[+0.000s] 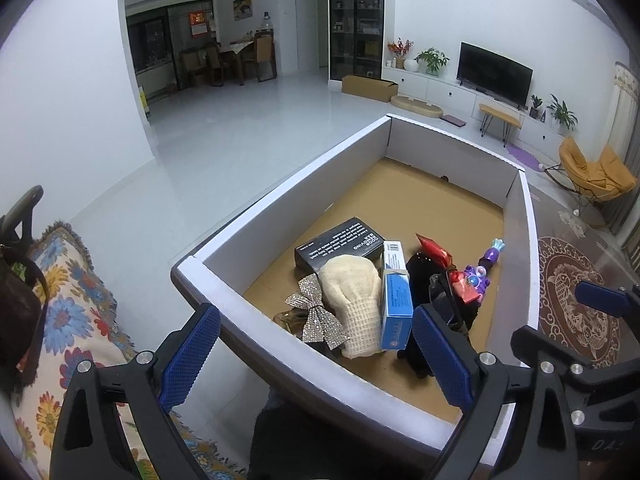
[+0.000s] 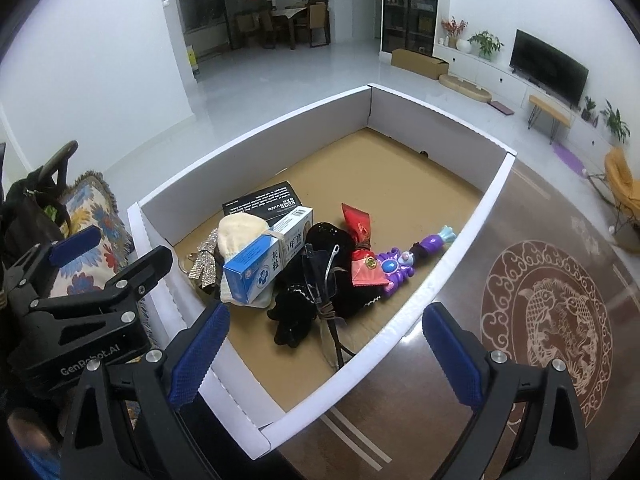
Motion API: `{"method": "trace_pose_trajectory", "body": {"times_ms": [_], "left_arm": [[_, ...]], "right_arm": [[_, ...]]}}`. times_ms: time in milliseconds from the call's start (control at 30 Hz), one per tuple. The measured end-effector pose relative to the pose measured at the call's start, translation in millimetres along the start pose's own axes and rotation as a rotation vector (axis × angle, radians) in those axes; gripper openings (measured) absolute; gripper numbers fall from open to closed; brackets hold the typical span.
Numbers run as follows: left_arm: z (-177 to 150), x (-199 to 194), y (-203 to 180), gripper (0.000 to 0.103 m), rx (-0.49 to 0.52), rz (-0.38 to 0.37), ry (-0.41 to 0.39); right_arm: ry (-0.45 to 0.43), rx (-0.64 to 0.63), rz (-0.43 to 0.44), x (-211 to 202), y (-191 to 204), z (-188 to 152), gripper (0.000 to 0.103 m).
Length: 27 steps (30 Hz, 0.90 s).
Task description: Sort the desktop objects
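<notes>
A white-walled cardboard tray with a brown floor is being shown on a dark patterned table, and the objects to be sorted are piled together in its near half. A blue and white carton is seen lying tilted across a cream knitted pouch, with a black box printed with white text lying flat behind them. A glittery silver bow is seen at the pouch's left side. Black fabric is heaped in the middle, and a pair of glasses is resting on it. A red wrapper is leaning against the fabric, and a purple toy is lying just beside it, nearest the tray's right wall.

The left gripper is being held above the tray's near-left wall, its 2 blue pads spread wide with nothing between them. The right gripper is being held over the near corner, likewise spread apart and holding nothing. A floral cushion is visible to the left of the tray.
</notes>
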State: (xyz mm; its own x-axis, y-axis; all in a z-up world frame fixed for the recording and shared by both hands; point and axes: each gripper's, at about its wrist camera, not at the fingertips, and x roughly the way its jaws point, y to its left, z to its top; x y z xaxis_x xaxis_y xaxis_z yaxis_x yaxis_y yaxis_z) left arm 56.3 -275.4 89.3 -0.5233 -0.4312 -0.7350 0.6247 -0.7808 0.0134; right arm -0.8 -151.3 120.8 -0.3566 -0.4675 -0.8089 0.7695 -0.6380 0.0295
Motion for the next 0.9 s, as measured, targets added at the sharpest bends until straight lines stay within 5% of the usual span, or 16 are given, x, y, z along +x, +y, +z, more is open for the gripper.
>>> {"method": "trace_pose_trajectory", "body": {"times_ms": [900], "left_arm": [[16.6, 3.9, 6.3, 0.098, -0.009, -0.018, 0.031]], "right_arm": [[0.005, 0.071, -0.01, 2.8, -10.5, 23.1, 0.097]]}}
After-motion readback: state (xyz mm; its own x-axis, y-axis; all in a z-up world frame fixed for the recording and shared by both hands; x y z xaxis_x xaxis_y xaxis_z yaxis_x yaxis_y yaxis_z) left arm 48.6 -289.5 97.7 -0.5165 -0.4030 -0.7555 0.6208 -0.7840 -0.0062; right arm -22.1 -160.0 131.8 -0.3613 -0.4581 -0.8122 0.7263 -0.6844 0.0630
